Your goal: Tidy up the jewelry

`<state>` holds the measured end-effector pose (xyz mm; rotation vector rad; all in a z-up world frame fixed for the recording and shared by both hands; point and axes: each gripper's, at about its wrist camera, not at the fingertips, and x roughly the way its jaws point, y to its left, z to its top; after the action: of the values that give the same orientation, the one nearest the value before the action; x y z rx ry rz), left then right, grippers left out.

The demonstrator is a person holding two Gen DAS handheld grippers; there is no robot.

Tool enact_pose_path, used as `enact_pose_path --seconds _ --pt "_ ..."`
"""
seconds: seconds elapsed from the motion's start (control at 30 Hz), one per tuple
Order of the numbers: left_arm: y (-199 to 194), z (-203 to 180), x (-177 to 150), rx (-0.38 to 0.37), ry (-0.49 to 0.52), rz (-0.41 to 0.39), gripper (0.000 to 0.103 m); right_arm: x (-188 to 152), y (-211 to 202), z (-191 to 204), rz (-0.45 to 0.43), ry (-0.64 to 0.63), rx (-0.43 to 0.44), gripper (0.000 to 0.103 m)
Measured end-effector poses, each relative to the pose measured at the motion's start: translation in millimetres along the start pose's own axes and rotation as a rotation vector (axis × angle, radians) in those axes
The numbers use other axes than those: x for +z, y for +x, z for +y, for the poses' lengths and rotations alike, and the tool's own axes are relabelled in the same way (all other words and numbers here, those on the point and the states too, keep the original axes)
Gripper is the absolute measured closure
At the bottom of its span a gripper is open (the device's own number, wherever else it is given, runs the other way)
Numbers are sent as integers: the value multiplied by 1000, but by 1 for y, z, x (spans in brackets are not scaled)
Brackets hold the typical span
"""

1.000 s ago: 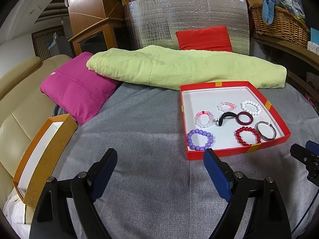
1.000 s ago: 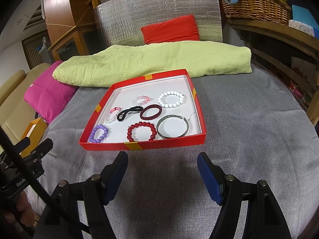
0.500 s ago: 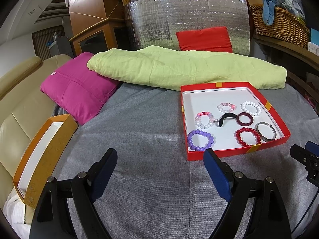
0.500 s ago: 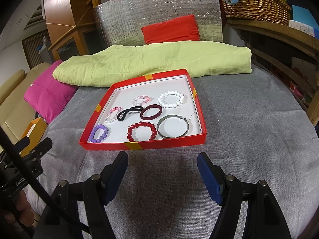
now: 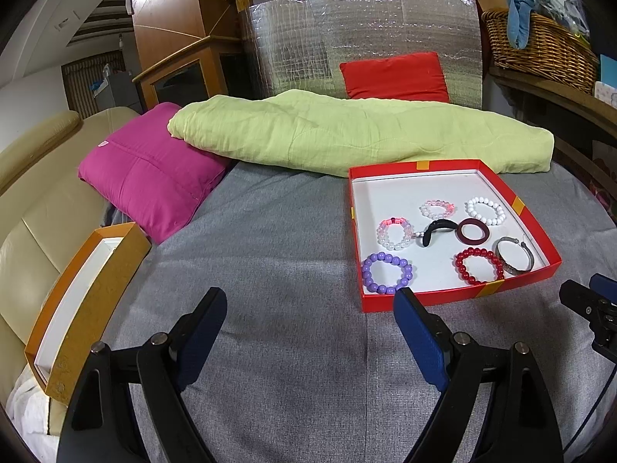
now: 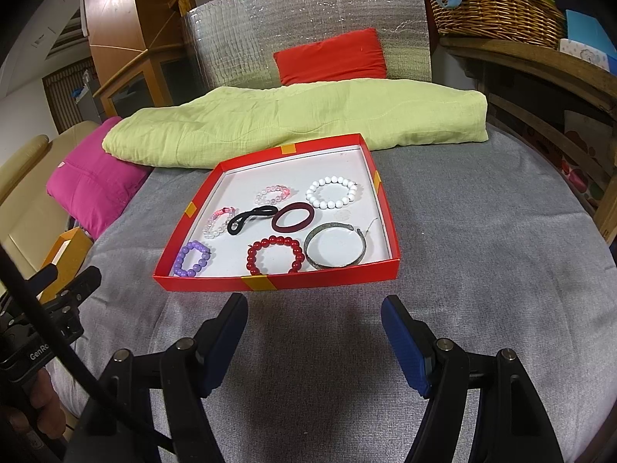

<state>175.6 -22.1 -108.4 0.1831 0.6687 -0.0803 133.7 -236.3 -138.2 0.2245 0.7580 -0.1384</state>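
Both the left gripper and the right gripper hang with jaws wide apart and empty over bare grey cloth, just short of the red tray's near wall. The tray lies flat against the green blanket and holds eight pieces: five bead bracelets, two hair bands and one metal bangle. An orange box tilts at the cloth's left edge, its inside mostly hidden.

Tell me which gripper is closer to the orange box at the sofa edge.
Left. The left gripper hovers right beside the orange box; the right gripper sits across, before the red tray.
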Motion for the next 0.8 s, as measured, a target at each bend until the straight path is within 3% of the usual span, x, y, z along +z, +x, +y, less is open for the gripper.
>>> enact_pose_path --seconds 0.8 --pt "0 1 0 4 -2 -3 15 2 4 3 6 9 -9 28"
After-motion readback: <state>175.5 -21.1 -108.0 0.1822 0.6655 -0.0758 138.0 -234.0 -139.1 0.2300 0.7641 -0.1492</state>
